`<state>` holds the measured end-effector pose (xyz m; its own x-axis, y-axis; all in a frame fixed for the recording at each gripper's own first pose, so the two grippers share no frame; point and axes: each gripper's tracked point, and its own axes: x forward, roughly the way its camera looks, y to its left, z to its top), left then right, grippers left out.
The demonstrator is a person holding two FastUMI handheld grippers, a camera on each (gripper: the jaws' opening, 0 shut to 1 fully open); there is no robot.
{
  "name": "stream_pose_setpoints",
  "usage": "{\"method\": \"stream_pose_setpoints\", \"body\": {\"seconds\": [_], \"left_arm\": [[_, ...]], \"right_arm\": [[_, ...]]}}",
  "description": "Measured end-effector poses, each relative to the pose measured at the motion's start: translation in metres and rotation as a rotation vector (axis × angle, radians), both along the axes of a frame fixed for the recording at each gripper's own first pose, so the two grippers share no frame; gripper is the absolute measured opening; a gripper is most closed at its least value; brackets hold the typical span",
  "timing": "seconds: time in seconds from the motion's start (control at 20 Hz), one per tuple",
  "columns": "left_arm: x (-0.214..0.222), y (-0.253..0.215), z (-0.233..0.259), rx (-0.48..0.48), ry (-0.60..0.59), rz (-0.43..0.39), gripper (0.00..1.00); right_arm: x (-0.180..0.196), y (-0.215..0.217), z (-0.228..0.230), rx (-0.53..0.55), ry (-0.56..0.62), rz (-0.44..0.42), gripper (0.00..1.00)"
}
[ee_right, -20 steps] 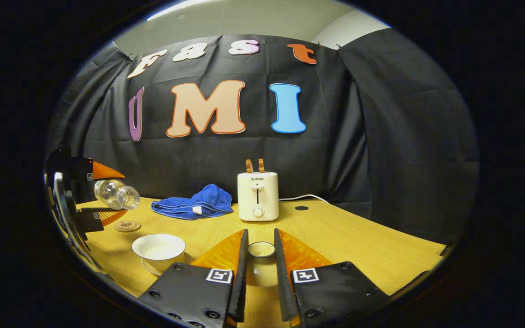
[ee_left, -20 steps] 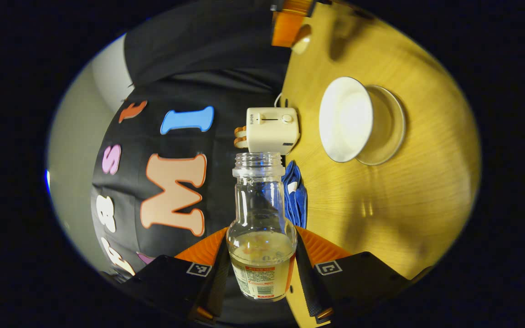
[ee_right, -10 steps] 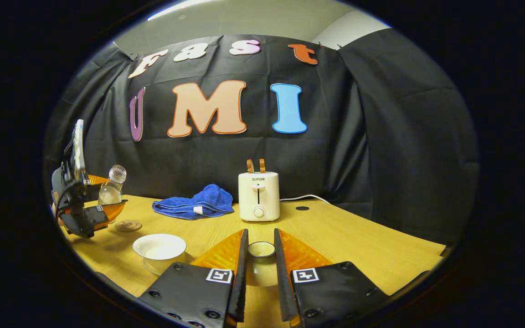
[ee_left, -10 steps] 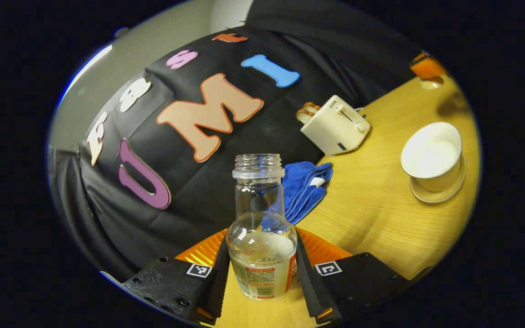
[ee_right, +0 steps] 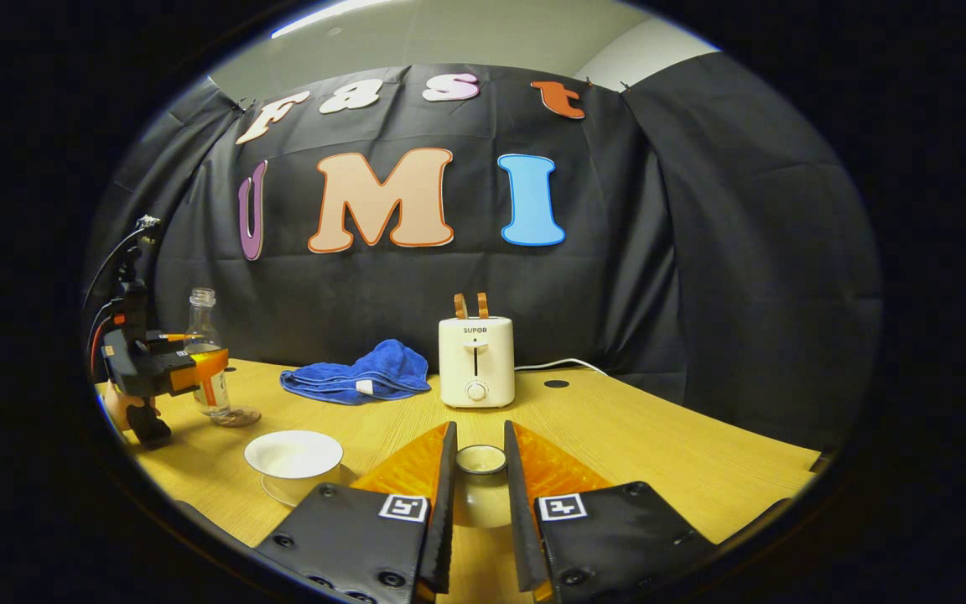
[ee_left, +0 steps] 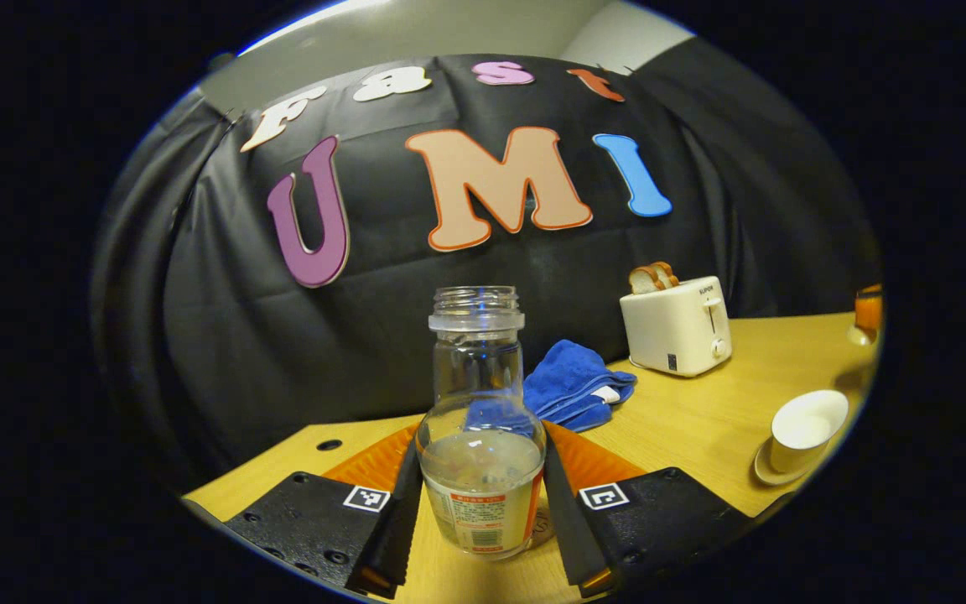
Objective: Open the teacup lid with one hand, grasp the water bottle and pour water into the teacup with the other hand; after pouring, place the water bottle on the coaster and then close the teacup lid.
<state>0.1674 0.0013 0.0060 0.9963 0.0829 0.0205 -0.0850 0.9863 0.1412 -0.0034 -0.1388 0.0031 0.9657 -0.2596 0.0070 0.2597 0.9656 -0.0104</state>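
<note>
Left tongs (ee_left: 476, 495) pinch the upright bottle (ee_left: 478, 419) over the coaster (ee_right: 237, 416); right tongs (ee_right: 475, 503) pinch the lid (ee_right: 480, 459). Off-centre release could tip the bottle near the desk's edge.

**Readable text in the scene**

The white toaster (ee_right: 475, 361) carries the brand word "SUPOR" on its front, above the slot lever. The water bottle (ee_left: 480, 436) has a label with red and green print, but it is too small to read. Each gripper body shows square black-and-white marker tags.
</note>
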Motion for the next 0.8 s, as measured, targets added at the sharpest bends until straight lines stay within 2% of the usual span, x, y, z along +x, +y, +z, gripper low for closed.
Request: {"method": "stream_pose_setpoints", "body": {"seconds": [0.2,0.5,0.8], "left_arm": [[0.002,0.010,-0.004,-0.094,0.000,-0.005,0.67],[0.014,0.002,-0.005,-0.097,-0.003,-0.035,0.67],[0.018,0.003,-0.006,-0.105,-0.012,-0.024,0.68]], "right_arm": [[0.000,0.000,0.000,0.000,0.000,0.000,0.34],[0.000,0.000,-0.001,0.000,0.000,0.000,0.34],[0.000,0.000,0.000,0.000,0.000,0.000,0.34]]}}
